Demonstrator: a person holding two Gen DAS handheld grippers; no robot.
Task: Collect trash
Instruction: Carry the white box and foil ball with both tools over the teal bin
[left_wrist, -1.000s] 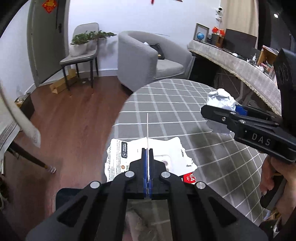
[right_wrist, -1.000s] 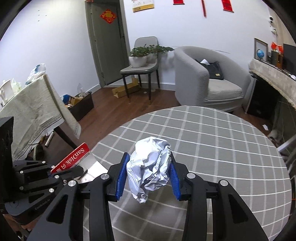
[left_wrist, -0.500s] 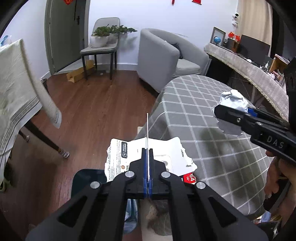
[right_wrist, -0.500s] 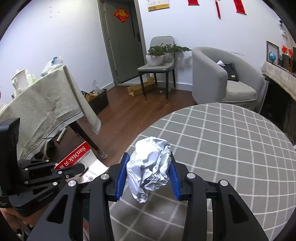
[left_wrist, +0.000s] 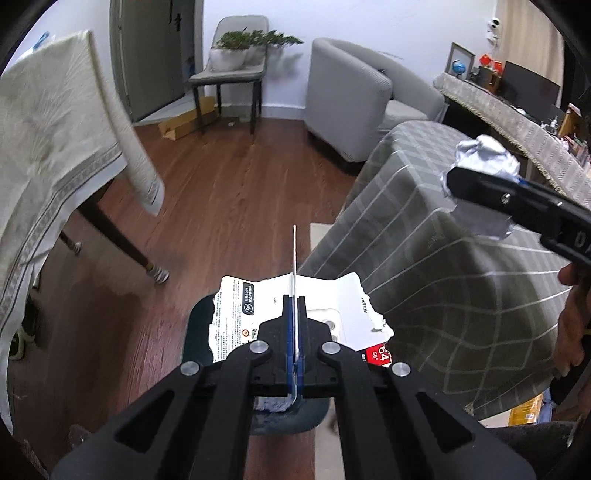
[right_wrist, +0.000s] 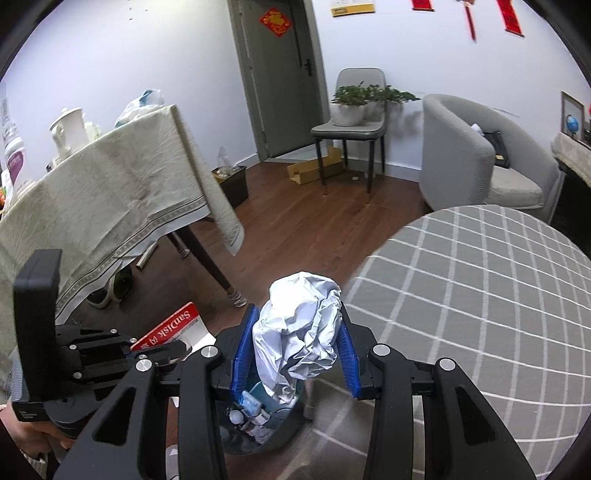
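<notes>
Now, the torn card packaging (left_wrist: 295, 314) is clamped flat between the fingers of the left gripper (left_wrist: 294, 306), and the crumpled paper ball (right_wrist: 299, 332) is squeezed between the fingers of the right gripper (right_wrist: 295, 354). Both pieces have been carried off the checked worktop (right_wrist: 480, 277) within the last second and are now held over the dark trash bin (right_wrist: 258, 424) on the floor, where other scraps, possibly wrappers, are already seen. Release would seem to be the remaining step; the wide card could catch on the rim.

Both loaded claws have moved over the trash bin (right_wrist: 258, 424).
</notes>
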